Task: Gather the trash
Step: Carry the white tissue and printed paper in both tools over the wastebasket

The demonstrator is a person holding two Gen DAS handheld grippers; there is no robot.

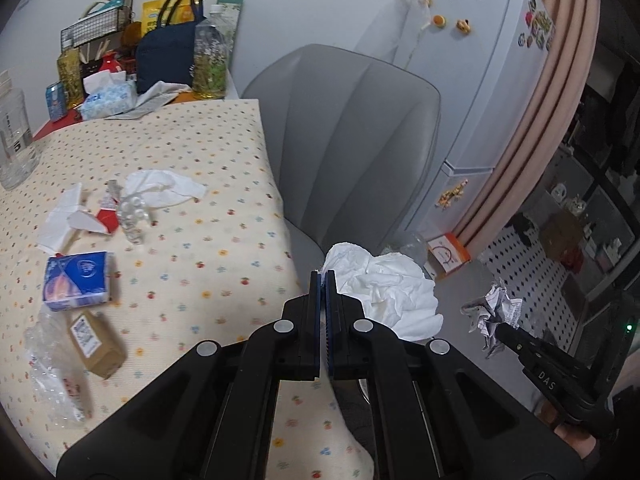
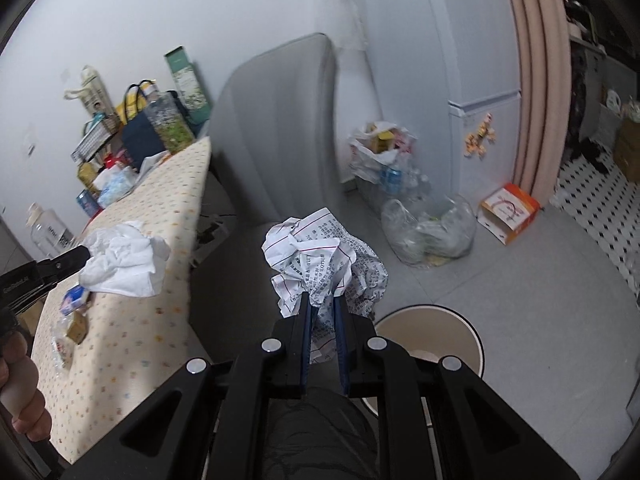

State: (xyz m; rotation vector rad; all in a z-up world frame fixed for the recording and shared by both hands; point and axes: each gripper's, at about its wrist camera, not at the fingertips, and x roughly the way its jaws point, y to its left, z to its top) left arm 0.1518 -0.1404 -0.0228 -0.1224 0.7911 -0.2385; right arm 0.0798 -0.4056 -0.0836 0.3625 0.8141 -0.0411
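Beside the flower-dotted tablecloth [image 1: 192,152], both hands carry trash off the table. The left gripper [image 1: 323,276] pinches a crumpled white tissue [image 1: 384,292]; the right gripper [image 2: 323,304] clamps a crumpled printed paper [image 2: 324,256]. Next, likely, each must reach over the round beige bin [image 2: 460,322] and release.

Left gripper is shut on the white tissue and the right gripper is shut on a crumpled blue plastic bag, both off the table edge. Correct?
Not quite. The right gripper holds a crumpled printed paper, not a blue bag; the right wrist view shows black text and red lines on it. The left gripper does grip the white tissue.
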